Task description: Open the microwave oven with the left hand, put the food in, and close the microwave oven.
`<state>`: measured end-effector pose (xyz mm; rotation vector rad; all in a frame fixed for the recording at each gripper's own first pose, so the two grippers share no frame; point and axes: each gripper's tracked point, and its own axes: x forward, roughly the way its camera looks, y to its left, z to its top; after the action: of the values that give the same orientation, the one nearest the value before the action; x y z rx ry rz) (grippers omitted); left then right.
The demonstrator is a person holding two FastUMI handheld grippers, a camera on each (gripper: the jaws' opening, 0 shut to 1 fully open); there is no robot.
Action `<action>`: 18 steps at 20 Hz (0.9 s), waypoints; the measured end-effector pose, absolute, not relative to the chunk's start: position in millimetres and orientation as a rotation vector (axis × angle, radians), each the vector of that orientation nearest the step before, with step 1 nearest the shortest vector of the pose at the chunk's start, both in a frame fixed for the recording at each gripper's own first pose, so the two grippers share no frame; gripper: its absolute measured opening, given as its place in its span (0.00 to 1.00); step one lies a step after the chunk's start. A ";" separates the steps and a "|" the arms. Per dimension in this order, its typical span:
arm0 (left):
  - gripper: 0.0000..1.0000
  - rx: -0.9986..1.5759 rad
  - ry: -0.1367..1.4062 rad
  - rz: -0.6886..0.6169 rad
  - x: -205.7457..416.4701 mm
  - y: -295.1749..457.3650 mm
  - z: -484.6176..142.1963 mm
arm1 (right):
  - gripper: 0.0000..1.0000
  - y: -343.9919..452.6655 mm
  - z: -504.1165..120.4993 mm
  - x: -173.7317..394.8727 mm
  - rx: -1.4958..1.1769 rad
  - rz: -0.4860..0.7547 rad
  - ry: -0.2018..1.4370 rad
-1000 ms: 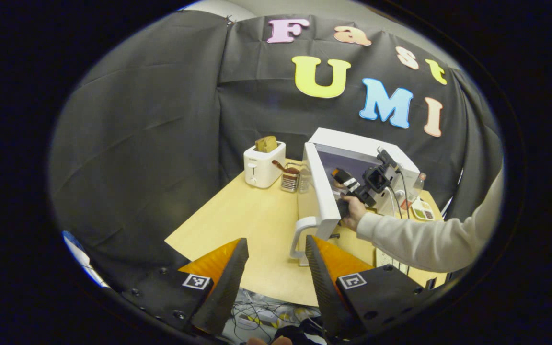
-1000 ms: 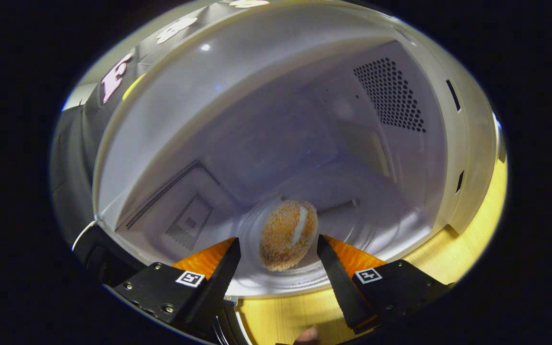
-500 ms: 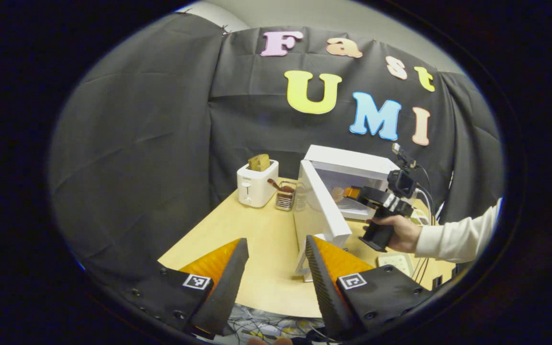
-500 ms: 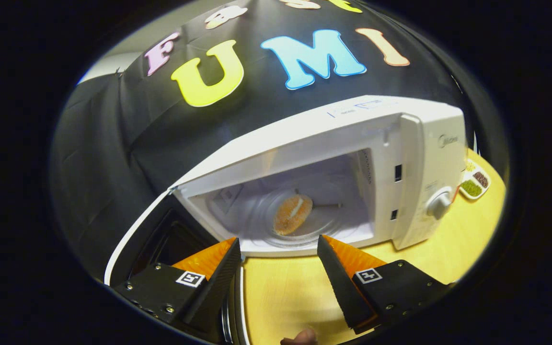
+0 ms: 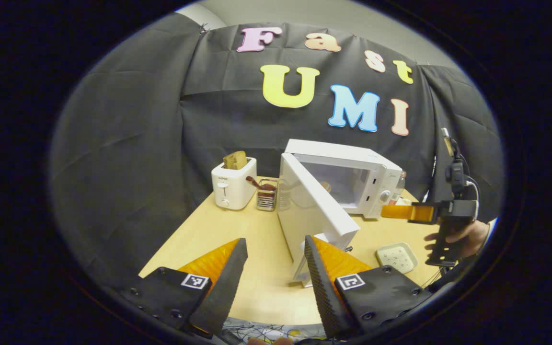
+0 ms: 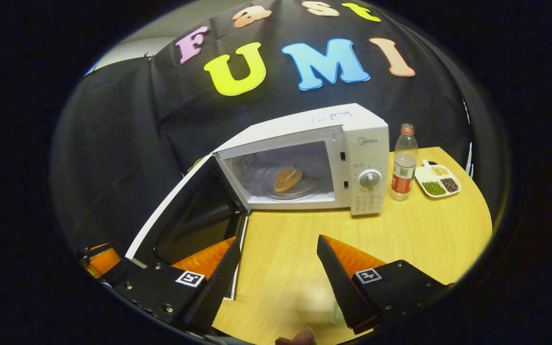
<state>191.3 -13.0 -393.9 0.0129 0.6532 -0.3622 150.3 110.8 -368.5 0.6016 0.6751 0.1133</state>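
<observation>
The white microwave [image 6: 304,143] stands on the wooden table [image 6: 400,230] with its door [image 6: 185,215] swung wide open to the left. A round breaded bun [image 6: 288,178] lies on the glass turntable inside. My right gripper [image 6: 278,268] hovers open over the table in front of the microwave, well back from the cavity, holding nothing. In the left gripper view the microwave [image 5: 352,172] is at centre. Its open door [image 5: 312,211] reaches toward my left gripper [image 5: 273,268], which is open and empty just short of the door's edge. The right gripper [image 5: 408,212] is at the far right, held by a hand [image 5: 458,237].
A white toaster [image 5: 233,184] with bread and a wire holder [image 5: 267,192] sit left of the microwave. A plastic bottle [image 6: 404,165] and a divided snack tray [image 6: 438,179] stand to its right. A small white pad [image 5: 397,256] lies near the table's front.
The right gripper has drawn back out of the microwave cavity and away from it, leaving the bun on the turntable. The left gripper stays open; the door remains open.
</observation>
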 end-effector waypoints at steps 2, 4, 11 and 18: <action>0.77 0.036 0.668 -0.365 201.5 -17.9 -416.9 | 0.98 101.3 -371.5 112.1 0.590 0.130 0.700; 0.82 0.043 0.698 -0.331 214.3 -16.3 -437.7 | 0.98 89.0 -373.2 71.4 0.595 0.140 0.716; 0.77 0.198 0.787 -0.236 232.8 -21.6 -468.9 | 0.98 43.9 -368.9 -21.0 0.697 0.143 0.693; 0.77 0.347 0.852 -0.363 217.8 -99.8 -492.3 | 0.98 -0.2 -361.9 -21.0 0.752 0.070 0.618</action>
<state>217.8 -99.8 -492.3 0.3467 0.8518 -0.3631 -21.0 -0.2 -361.9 0.7517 0.6185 0.0703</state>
